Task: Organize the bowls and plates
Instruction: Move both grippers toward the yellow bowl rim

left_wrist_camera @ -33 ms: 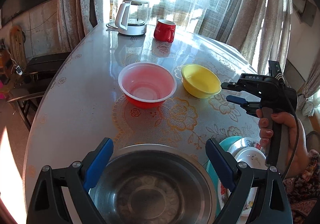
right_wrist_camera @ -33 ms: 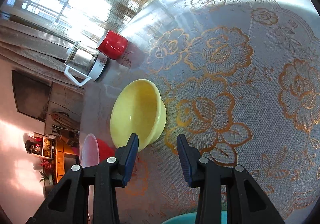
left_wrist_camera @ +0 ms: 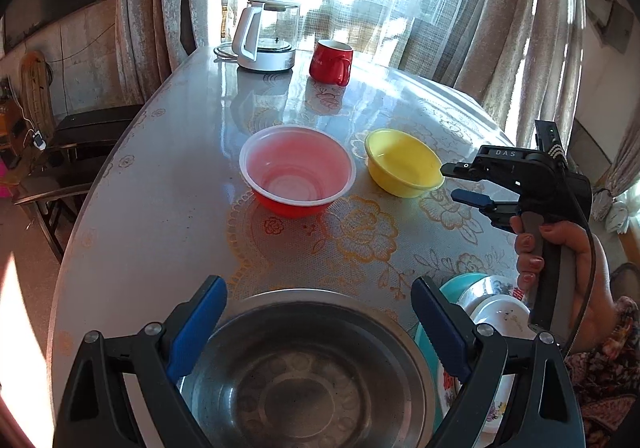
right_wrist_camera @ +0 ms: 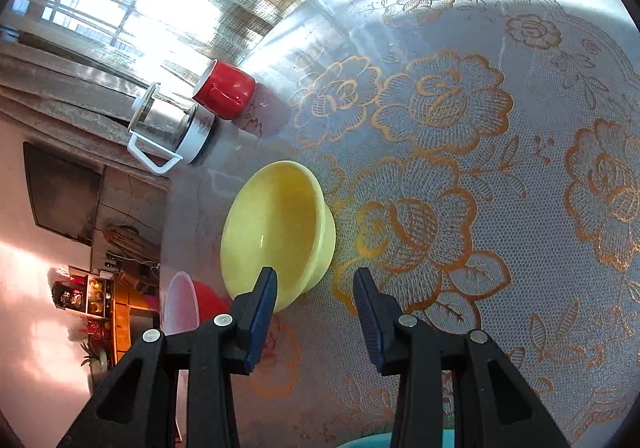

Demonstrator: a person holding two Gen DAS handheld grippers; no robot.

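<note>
A: How far is the task, approx.?

B: I judge it is in the middle. Near the table [left_wrist_camera: 168, 176] edge there is already a stack: a teal plate [left_wrist_camera: 460, 284] with white flowered dishes [left_wrist_camera: 500, 312] on it, just beside the steel bowl [left_wrist_camera: 304, 376]. The red bowl [left_wrist_camera: 298, 178] and the yellow bowl [left_wrist_camera: 402, 162] stand alone further out, so these two are left.

A: And the grippers?

B: The left gripper [left_wrist_camera: 318, 322] is spread wide and holds nothing; its fingers stand at both sides over the steel bowl, whether touching I cannot tell. The right gripper [right_wrist_camera: 316, 306] is also spread and empty. It is turned on its side and points at the near rim of the yellow bowl, one finger inside the rim line, other outside. Probably next step is to pinch this rim and bring the bowl to the others.

A: Any diff. vs. the earlier frame?

B: No diff. I can see. Earlier pics are same instant, only smaller. Bowls, kettle [left_wrist_camera: 266, 36], red mug [left_wrist_camera: 332, 60], both grippers: same places.
</note>
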